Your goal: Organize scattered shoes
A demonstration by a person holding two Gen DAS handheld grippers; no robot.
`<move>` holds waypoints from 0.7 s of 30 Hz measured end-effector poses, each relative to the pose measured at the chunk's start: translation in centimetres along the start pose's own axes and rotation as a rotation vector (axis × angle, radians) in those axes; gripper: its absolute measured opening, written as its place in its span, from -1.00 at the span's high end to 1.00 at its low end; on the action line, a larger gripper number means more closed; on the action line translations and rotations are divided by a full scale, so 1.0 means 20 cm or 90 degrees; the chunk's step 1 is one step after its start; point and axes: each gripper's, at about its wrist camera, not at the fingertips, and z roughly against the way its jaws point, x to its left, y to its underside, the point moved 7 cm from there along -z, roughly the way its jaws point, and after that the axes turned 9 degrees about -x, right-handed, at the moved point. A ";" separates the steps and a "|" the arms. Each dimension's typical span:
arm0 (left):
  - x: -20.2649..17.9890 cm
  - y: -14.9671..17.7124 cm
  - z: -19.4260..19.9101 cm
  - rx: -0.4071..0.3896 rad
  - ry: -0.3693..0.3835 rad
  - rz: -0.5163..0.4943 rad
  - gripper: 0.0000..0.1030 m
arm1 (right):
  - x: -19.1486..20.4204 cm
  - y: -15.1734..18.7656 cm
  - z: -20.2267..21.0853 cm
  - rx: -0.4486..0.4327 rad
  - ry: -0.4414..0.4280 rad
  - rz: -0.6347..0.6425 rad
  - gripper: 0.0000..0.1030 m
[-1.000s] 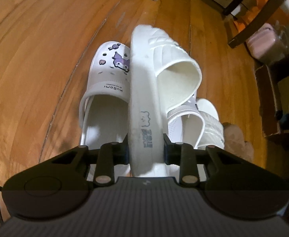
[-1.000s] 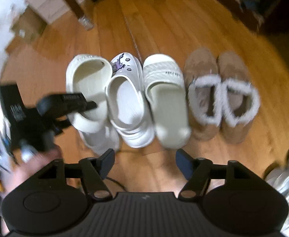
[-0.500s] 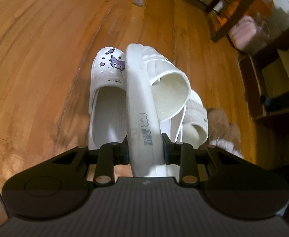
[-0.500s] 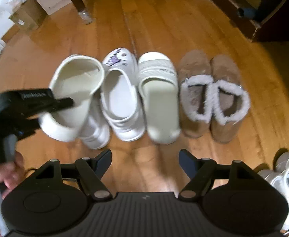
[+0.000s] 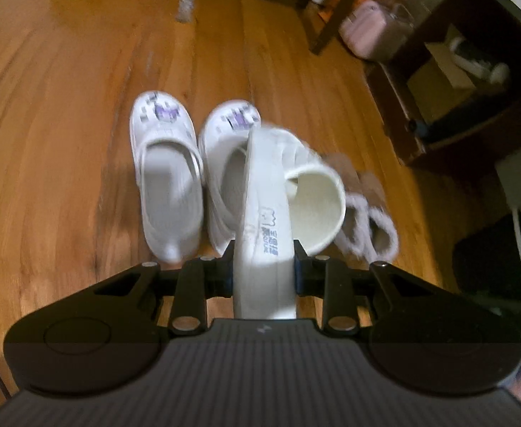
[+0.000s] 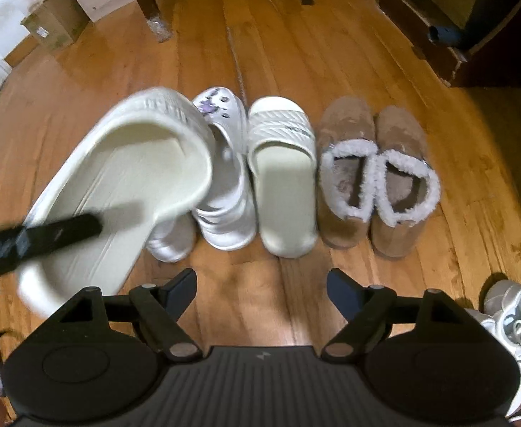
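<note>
Above the row of shoes on the wooden floor [image 6: 267,35], the left gripper [image 5: 263,267] has its jaws clamped on a cream foam slide sandal [image 5: 271,213], carried sole-edge up, likely toward its mate [image 6: 283,178] beside the fluffy tan slippers [image 6: 378,174]. Right gripper [image 6: 262,284] hangs over bare floor, jaws opening on nothing.

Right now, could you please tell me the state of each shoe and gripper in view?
Left gripper: shut on the cream slide.
Cream slide: lifted, tilted.
Second cream slide: on the floor, in the row.
White clogs: on the floor, paired.
Fur-lined slippers: on the floor, paired.
Right gripper: opening, nothing between the jaws.
</note>
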 end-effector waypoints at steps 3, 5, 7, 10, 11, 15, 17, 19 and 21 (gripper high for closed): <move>-0.08 0.11 0.05 0.017 0.014 -0.045 0.48 | -0.02 0.02 -0.01 0.008 0.009 0.009 -0.57; -0.12 0.15 0.07 0.029 0.031 -0.056 0.48 | -0.03 0.01 -0.02 0.008 0.008 0.016 -0.57; -0.15 0.23 0.09 0.064 0.066 -0.042 0.48 | -0.03 0.02 -0.04 0.013 0.008 0.017 -0.58; -0.11 0.28 0.11 0.071 0.054 -0.050 0.48 | -0.03 0.04 -0.09 0.040 0.010 0.023 -0.58; -0.10 0.30 0.11 0.074 0.049 -0.049 0.48 | 0.00 0.05 -0.10 0.045 0.007 0.039 -0.58; 0.02 0.47 0.06 0.129 0.021 -0.021 0.48 | 0.11 0.10 -0.14 0.059 -0.002 0.116 -0.57; 0.06 0.55 0.02 0.160 0.005 -0.017 0.44 | 0.18 0.14 -0.16 0.078 -0.009 0.160 -0.58; 0.16 0.68 -0.08 0.251 -0.060 -0.050 -0.01 | 0.23 0.23 -0.21 0.113 -0.008 0.212 -0.58; 0.26 0.79 -0.13 0.335 -0.096 -0.063 -0.18 | 0.28 0.31 -0.25 0.141 -0.005 0.263 -0.65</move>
